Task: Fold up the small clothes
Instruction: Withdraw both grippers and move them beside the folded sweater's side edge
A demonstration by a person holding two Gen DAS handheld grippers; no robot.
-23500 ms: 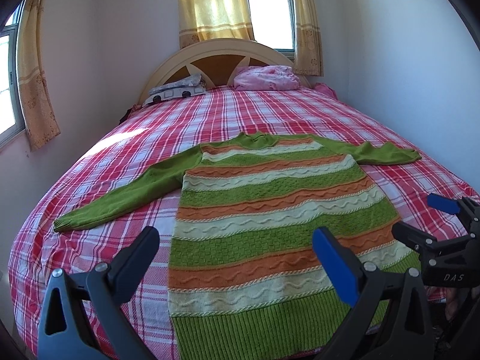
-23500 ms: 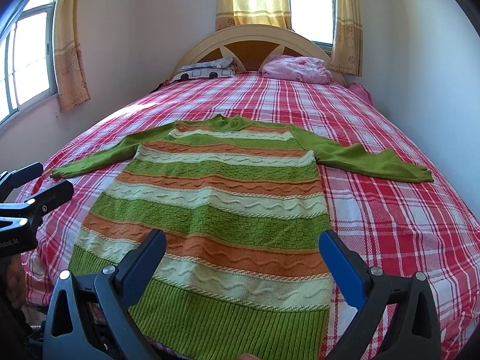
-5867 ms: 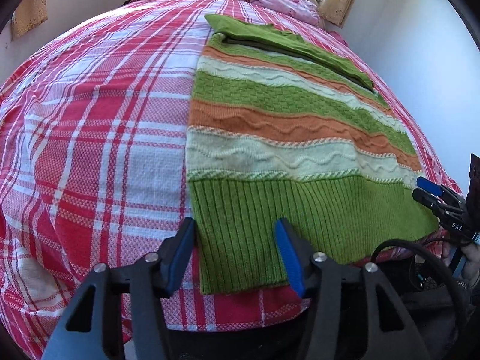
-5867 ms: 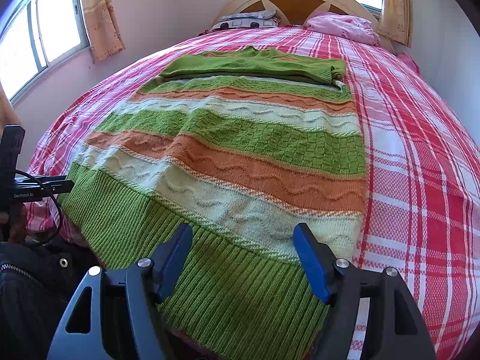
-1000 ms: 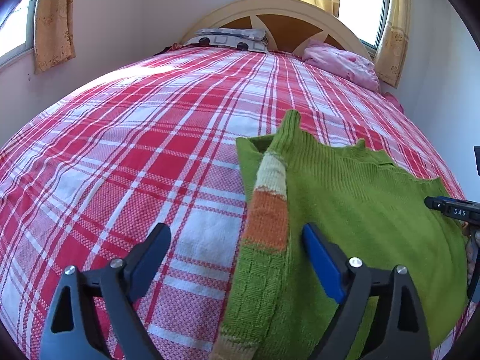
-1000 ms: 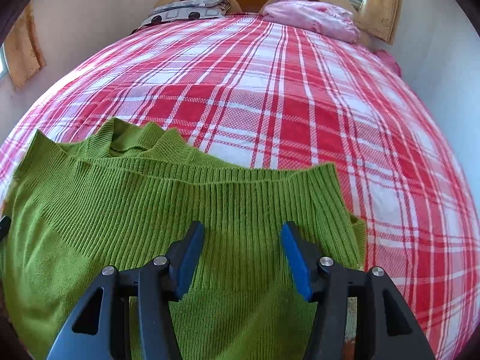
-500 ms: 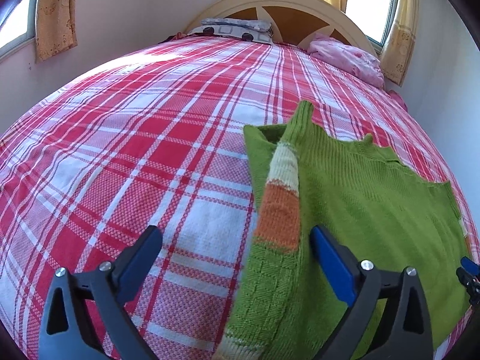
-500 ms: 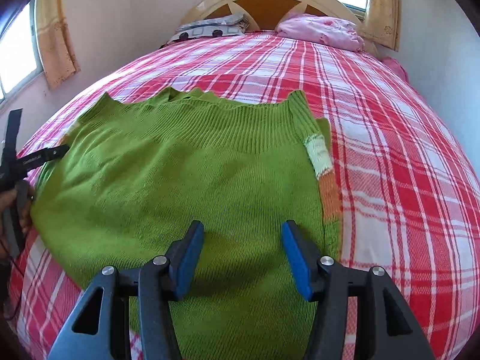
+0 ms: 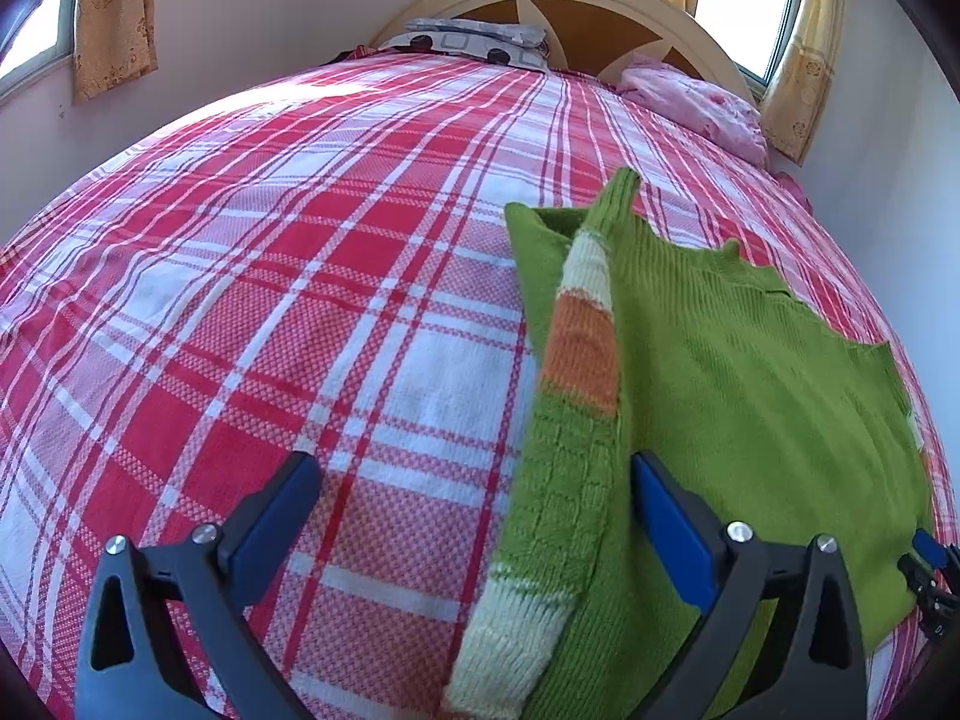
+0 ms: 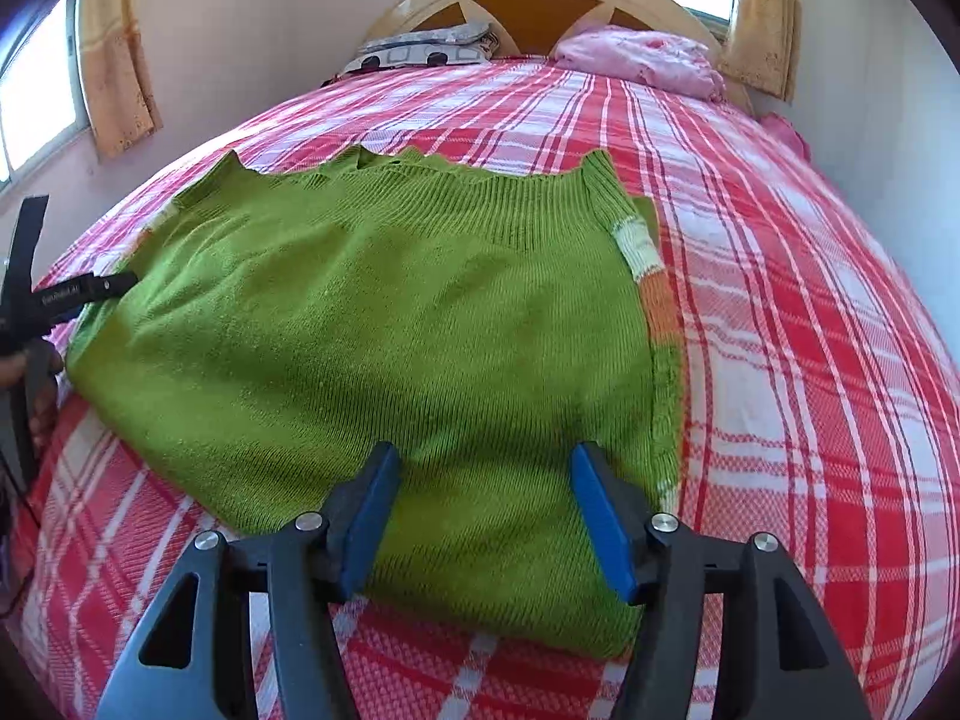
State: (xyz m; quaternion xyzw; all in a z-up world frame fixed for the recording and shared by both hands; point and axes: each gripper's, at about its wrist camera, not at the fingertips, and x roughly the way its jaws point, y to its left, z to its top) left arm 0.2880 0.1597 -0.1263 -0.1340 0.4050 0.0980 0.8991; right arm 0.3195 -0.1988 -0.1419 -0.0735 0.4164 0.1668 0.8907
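Note:
The green sweater (image 10: 384, 324) lies folded in half on the bed, its plain green inner side up and the ribbed hem at the far edge. Its striped orange and cream outer side shows along the left fold edge in the left wrist view (image 9: 576, 354). My left gripper (image 9: 474, 510) is open and empty, above the sweater's left edge. My right gripper (image 10: 486, 504) is open and empty, above the sweater's near edge. The left gripper also shows at the left of the right wrist view (image 10: 72, 294).
The bed carries a red and white plaid sheet (image 9: 300, 276). A patterned pillow (image 10: 420, 48) and a pink pillow (image 10: 636, 57) lie by the curved headboard (image 10: 540, 6). Walls stand close on the right, windows with yellow curtains behind and left.
Both grippers have drawn back a little from the folded sweater, which lies still. The right gripper now sees more of the sweater's near edge.

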